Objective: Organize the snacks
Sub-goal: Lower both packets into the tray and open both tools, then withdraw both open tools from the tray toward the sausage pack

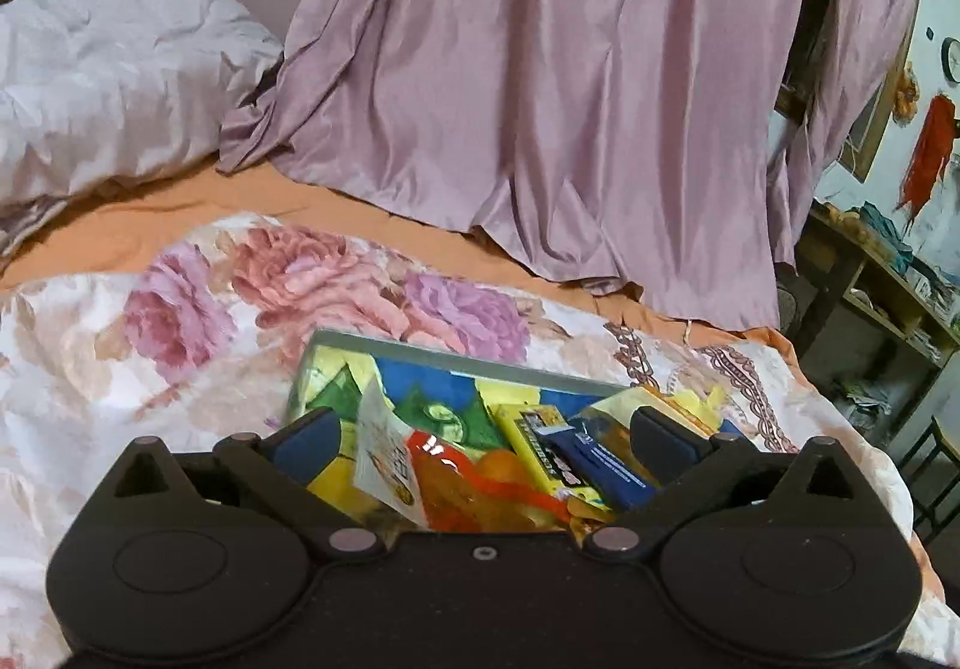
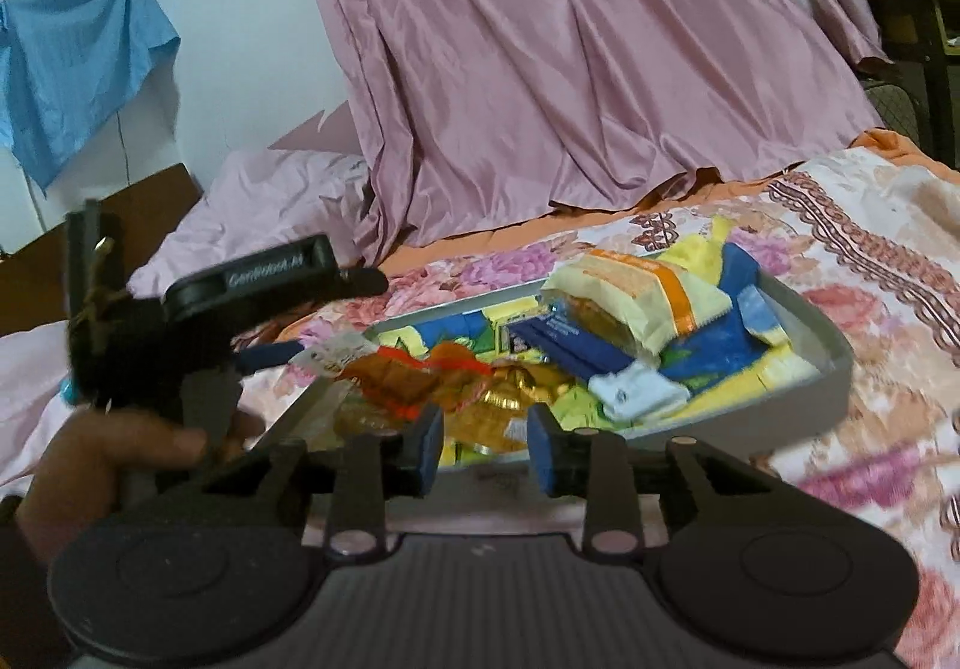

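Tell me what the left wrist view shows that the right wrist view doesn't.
Only the left wrist view: a wall clock, a red cloth hanging on the wall and cluttered wooden shelves.
Only the right wrist view: a blue cloth on the wall and the left hand-held gripper seen from the side, held by a hand.
Both: the snack tray on the floral bedspread and the pink curtain.

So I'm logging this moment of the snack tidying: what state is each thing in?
Left gripper: open, empty, over the tray.
Right gripper: open, empty, at the tray's near edge.
Tray: flat on the floral bedspread, holding loose snacks.
Cream-and-orange packet: sealed, lying on top of the pile.
Dark blue bar: wrapped, lying flat.
Curtain: hanging, its hem resting on the bed.
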`<move>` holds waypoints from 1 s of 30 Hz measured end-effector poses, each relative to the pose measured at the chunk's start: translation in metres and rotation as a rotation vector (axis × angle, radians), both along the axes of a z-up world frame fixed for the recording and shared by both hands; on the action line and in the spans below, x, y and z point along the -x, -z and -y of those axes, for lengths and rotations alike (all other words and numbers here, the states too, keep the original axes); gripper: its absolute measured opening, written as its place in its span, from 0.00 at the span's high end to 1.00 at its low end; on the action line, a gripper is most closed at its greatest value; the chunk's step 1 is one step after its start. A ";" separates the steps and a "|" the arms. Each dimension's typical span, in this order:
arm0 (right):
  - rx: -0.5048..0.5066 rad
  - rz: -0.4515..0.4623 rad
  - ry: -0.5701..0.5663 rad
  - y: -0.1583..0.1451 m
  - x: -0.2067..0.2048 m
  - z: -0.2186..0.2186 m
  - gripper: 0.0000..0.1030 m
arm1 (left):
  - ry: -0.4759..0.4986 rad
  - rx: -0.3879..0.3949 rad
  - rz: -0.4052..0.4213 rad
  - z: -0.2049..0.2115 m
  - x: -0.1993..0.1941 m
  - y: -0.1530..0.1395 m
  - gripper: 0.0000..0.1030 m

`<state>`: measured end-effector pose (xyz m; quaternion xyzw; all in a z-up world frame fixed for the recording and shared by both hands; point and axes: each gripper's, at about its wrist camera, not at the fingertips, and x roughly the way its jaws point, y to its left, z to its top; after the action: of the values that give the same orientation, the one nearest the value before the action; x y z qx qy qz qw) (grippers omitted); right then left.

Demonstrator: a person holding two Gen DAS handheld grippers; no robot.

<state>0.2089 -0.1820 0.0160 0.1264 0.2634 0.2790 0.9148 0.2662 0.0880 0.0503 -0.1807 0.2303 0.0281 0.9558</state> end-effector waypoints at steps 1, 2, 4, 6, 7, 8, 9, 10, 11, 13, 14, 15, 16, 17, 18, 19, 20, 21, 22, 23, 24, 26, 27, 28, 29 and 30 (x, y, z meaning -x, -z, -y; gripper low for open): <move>-0.001 -0.001 -0.002 0.001 0.005 0.002 0.62 | 0.011 0.010 -0.002 -0.003 0.000 -0.001 0.01; -0.002 0.000 -0.002 0.003 0.011 0.005 0.61 | 0.018 0.022 -0.002 -0.005 0.001 -0.002 0.01; -0.001 -0.004 0.000 0.009 0.023 0.011 0.54 | 0.031 0.044 -0.008 -0.008 0.001 -0.004 0.01; 0.001 -0.010 0.007 0.013 0.033 0.017 0.51 | 0.025 0.031 0.006 -0.007 0.003 -0.007 0.01; 0.001 -0.013 0.013 0.014 0.036 0.020 0.47 | 0.024 0.023 0.023 -0.007 0.007 -0.011 0.01; -0.005 -0.017 0.017 0.015 0.040 0.022 0.44 | 0.031 0.018 0.044 -0.006 0.011 -0.017 0.01; -0.011 -0.016 0.017 0.014 0.043 0.024 0.38 | 0.045 0.015 0.073 -0.004 0.017 -0.024 0.01; -0.019 -0.014 0.018 0.014 0.045 0.026 0.31 | 0.057 0.011 0.094 -0.001 0.021 -0.028 0.01; -0.027 -0.014 0.018 0.014 0.048 0.028 0.26 | 0.077 0.002 0.120 0.004 0.029 -0.035 0.01; -0.053 -0.021 0.009 0.013 0.050 0.030 0.14 | 0.105 -0.021 0.147 0.014 0.042 -0.041 0.01; -0.060 -0.025 -0.001 0.013 0.052 0.029 0.14 | 0.112 -0.034 0.157 0.019 0.051 -0.043 0.01; -0.063 -0.029 -0.009 0.012 0.053 0.029 0.12 | 0.115 -0.041 0.161 0.024 0.059 -0.044 0.01; -0.065 -0.030 -0.016 0.010 0.055 0.029 0.07 | 0.120 -0.044 0.162 0.027 0.068 -0.043 0.01; -0.068 -0.029 -0.019 0.010 0.058 0.029 0.05 | 0.130 -0.045 0.161 0.029 0.079 -0.040 0.01; -0.075 -0.026 -0.022 0.009 0.062 0.030 0.01 | 0.137 -0.049 0.158 0.032 0.089 -0.037 0.01; -0.076 -0.026 -0.022 0.009 0.067 0.030 0.00 | 0.143 -0.058 0.152 0.034 0.101 -0.033 0.01; -0.074 -0.029 -0.022 0.010 0.070 0.031 0.00 | 0.147 -0.066 0.143 0.035 0.113 -0.028 0.01; -0.067 -0.033 -0.022 0.011 0.073 0.031 0.00 | 0.148 -0.070 0.136 0.036 0.124 -0.023 0.01; -0.060 -0.034 -0.024 0.011 0.077 0.032 0.00 | 0.147 -0.068 0.126 0.037 0.135 -0.018 0.01; -0.055 -0.036 -0.023 0.011 0.079 0.032 0.00 | 0.143 -0.064 0.110 0.038 0.145 -0.013 0.01; -0.055 -0.040 -0.021 0.011 0.082 0.033 0.00 | 0.142 -0.064 0.095 0.038 0.152 -0.008 0.01; -0.054 -0.033 -0.015 0.010 0.086 0.034 0.00 | 0.133 -0.075 0.058 0.041 0.164 0.001 0.01; -0.045 -0.024 -0.007 0.010 0.088 0.035 0.00 | 0.132 -0.082 0.045 0.042 0.169 0.005 0.01; -0.035 -0.015 0.001 0.010 0.089 0.035 0.00 | 0.135 -0.092 0.034 0.043 0.173 0.008 0.01; -0.026 -0.010 0.010 0.010 0.090 0.035 0.00 | 0.137 -0.105 0.025 0.045 0.177 0.011 0.01; -0.025 -0.012 0.018 0.010 0.090 0.036 0.00 | 0.137 -0.113 0.020 0.047 0.180 0.014 0.01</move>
<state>0.1186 -0.2182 0.0058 0.1417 0.2641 0.2735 0.9140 0.0864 0.0410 0.0362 -0.1106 0.2306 -0.0264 0.9664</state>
